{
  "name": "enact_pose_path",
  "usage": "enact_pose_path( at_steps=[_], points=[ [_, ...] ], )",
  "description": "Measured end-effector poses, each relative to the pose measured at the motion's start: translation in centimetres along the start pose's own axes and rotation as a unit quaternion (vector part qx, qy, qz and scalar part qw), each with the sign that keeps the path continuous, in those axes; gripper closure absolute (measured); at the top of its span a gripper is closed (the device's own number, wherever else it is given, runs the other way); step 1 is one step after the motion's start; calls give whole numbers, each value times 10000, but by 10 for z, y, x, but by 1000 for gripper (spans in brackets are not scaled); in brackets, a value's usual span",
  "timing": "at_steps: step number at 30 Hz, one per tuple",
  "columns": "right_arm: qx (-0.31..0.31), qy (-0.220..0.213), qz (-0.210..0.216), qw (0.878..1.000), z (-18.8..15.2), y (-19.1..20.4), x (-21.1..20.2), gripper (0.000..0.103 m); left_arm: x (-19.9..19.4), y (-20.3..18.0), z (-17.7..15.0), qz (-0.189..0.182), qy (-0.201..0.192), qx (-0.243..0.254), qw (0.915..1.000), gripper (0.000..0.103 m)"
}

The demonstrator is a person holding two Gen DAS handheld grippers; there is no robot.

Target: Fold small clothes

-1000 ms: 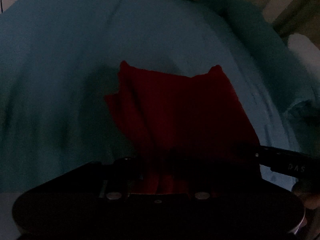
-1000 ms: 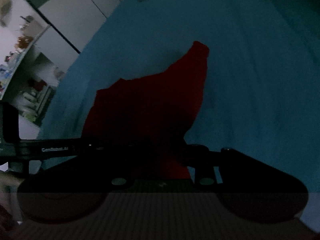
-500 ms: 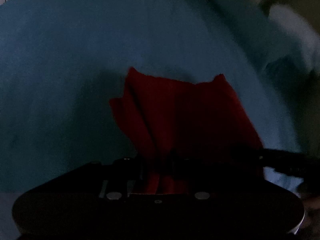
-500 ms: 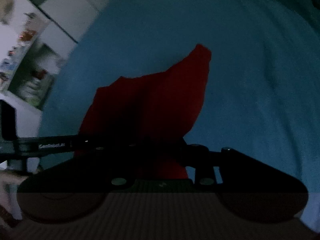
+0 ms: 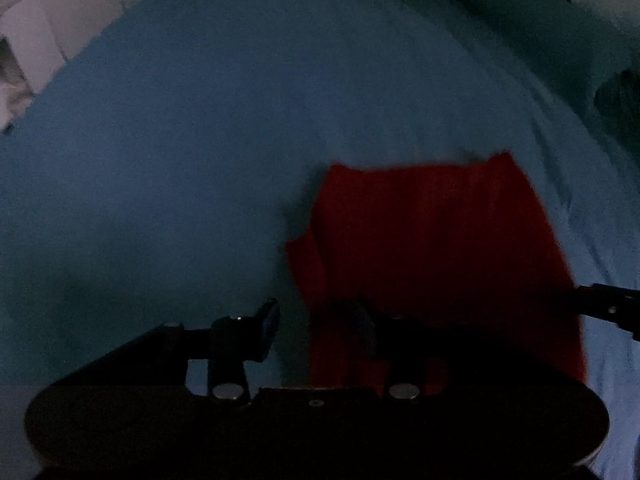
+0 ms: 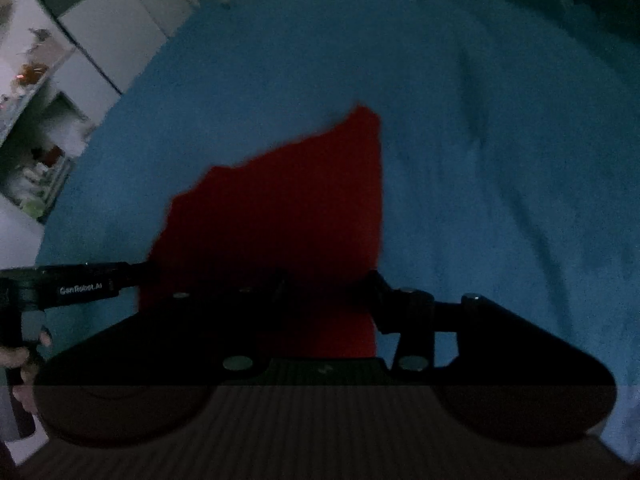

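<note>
The left gripper point(image 5: 316, 318) stands with its jaws parted, having just been opening; the left edge of a red garment point(image 5: 432, 248) runs up between its two fingers, and neither finger point(image 5: 269, 320) presses on the cloth. The right gripper point(image 6: 330, 288) has likewise just been opening its jaws, and they are now spread apart, with the near right part of the same red garment point(image 6: 288, 216) lying in the gap; its left finger is lost in shadow over the cloth, so contact there cannot be told, while the right finger point(image 6: 380, 286) sits at the garment's right edge. The garment lies flat on a blue bedsheet point(image 5: 180, 140), folded into a rough rectangle with two small points at its far corners, its left side showing a doubled flap. In the left wrist view the other gripper's dark arm reaches in from the right edge at the cloth's near right side; in the right wrist view a black arm bearing white lettering comes in from the left at the garment's near left corner, with part of a hand point(image 6: 24, 360) gripping a handle below it. Beyond the bed, white cupboard doors point(image 6: 120, 28) and cluttered shelves point(image 6: 36, 80) stand in dim light.
</note>
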State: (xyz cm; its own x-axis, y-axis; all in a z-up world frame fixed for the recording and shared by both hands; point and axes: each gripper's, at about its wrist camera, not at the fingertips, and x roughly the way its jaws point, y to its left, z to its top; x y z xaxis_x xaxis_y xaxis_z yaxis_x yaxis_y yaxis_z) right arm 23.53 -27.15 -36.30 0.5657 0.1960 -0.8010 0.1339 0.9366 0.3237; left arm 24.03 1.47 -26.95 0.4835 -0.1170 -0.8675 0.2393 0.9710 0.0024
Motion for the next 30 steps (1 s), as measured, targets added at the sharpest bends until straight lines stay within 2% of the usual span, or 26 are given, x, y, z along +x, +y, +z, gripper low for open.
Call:
enact_pose_path(
  at_steps=[3,5,6,9,10,11,12,14,16,18,21,25,30],
  points=[
    [-287,-269,5,9992,16,22,-51,45,-58,9,3,20,-251,-251,9994,54],
    [-451,-415,-78,9981,24,39,-92,45,-103,11,5,69,-428,-403,9982,46],
    [-513,-504,-79,9974,28,47,-114,42,-128,12,6,74,-528,-454,9975,36],
    [-626,-740,-124,9952,36,74,-191,26,-208,12,10,72,-802,-537,9953,22],
    [-728,-788,-228,9940,38,84,-217,18,-237,11,9,72,-857,-584,9946,13],
    [-794,-802,-382,9929,40,93,-241,13,-259,12,10,49,-903,-647,9938,8],
    [-840,-804,-542,9917,41,102,-263,3,-282,12,8,6,-975,-722,9926,0],
    [-949,-827,-784,9889,39,119,-308,0,-326,7,1,-10,-1104,-779,9908,0],
    [-973,-836,-958,9871,36,133,-346,0,-355,-2,-3,224,-1056,-665,9919,0],
    [-1002,-747,-1161,9853,30,143,-376,0,-384,-11,-12,458,-981,-584,9924,0],
    [-972,-615,-1413,9833,19,154,-411,0,-413,-19,-26,569,-916,-629,9922,0],
    [-834,-363,-1674,9817,2,160,-437,0,-433,-30,-50,717,-753,-468,9935,0],
    [-725,-41,-1717,9825,-25,165,-441,0,-435,-26,-68,641,-554,-356,9958,0]
  ],
)
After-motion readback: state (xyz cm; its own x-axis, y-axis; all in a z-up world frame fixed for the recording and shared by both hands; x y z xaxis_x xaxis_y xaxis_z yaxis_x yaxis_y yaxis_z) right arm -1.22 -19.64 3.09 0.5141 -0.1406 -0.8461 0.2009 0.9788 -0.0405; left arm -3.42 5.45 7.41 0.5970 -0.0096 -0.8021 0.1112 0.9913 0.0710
